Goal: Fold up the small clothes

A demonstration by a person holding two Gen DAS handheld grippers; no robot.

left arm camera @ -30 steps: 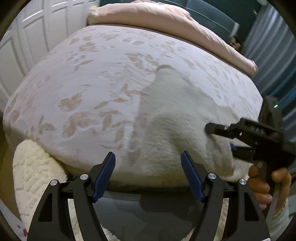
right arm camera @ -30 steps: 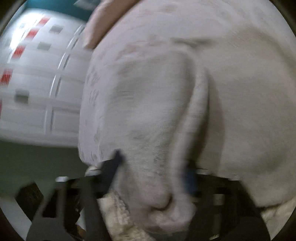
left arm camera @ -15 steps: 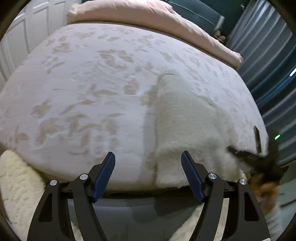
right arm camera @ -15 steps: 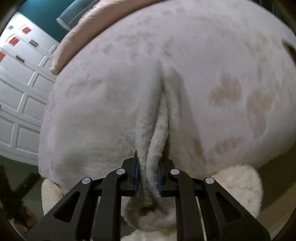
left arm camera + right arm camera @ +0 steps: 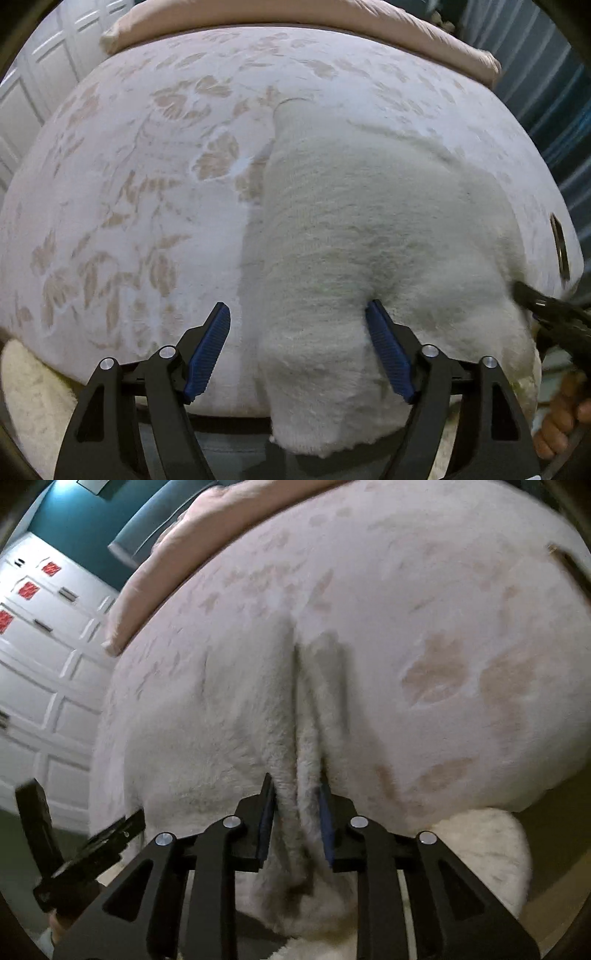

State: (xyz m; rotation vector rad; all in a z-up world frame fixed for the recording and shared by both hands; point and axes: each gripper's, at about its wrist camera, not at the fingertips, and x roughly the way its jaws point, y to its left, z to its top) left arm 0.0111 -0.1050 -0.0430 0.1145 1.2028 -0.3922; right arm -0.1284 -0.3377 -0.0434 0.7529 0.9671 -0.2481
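Observation:
A white fuzzy garment (image 5: 369,221) lies on the bed near its front edge, its lower corner hanging over. My left gripper (image 5: 297,306) points steeply down over that corner. Its jaws are opening wide, the cloth sits between them and the left pad stands apart from it. In the right wrist view the garment (image 5: 221,738) rises in a narrow fold into my right gripper (image 5: 295,779). Those jaws are easing open, both pads still against the fold. The right gripper (image 5: 535,302) also shows at the garment's right edge, held by a hand (image 5: 561,417).
The bed has a pale leaf-patterned cover (image 5: 129,166) and a pink duvet (image 5: 295,18) at the far end. A cream fluffy rug (image 5: 26,387) lies on the floor below the front edge. White panelled doors (image 5: 44,664) stand left. A small dark object (image 5: 559,247) lies near the bed's right edge.
My left gripper has come down and right over the garment's near corner, and its jaws stand wider. The right gripper has drawn the fold towards the front edge, its pads slightly further apart.

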